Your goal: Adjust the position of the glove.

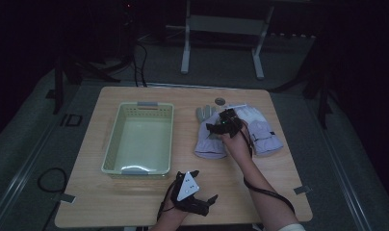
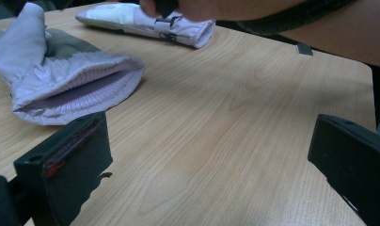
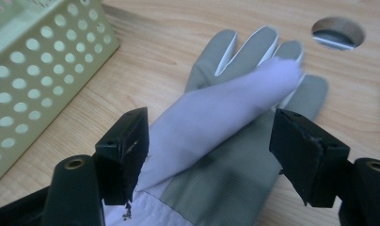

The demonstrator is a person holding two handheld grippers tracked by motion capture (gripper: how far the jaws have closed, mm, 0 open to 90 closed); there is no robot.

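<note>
The high view shows two gloves on the table [image 1: 135,202] right of the basket [image 1: 138,138]. In the right gripper view the right gripper [image 3: 209,146] hangs over the left glove [image 3: 235,141], fingers [image 3: 124,150] wide, thumb flap between them. The left gripper [image 1: 202,198], also wide, rests near the table's front edge, well apart from the right glove [image 1: 265,132].

Two gloves on table [image 1: 149,202]: left glove [image 1: 209,139], palm grey, thumb folded across; right glove [image 1: 260,127] just beside it, farther right.
One basket [image 1: 138,138], pale green, perforated walls, left half of table.
One round hole [image 1: 220,101] in table top, far edge, beyond gloves.
Two tools: left tool [image 1: 202,195] at near edge, jaws apart; right tool [image 1: 221,126] over left glove, jaws apart.
One table.
</note>
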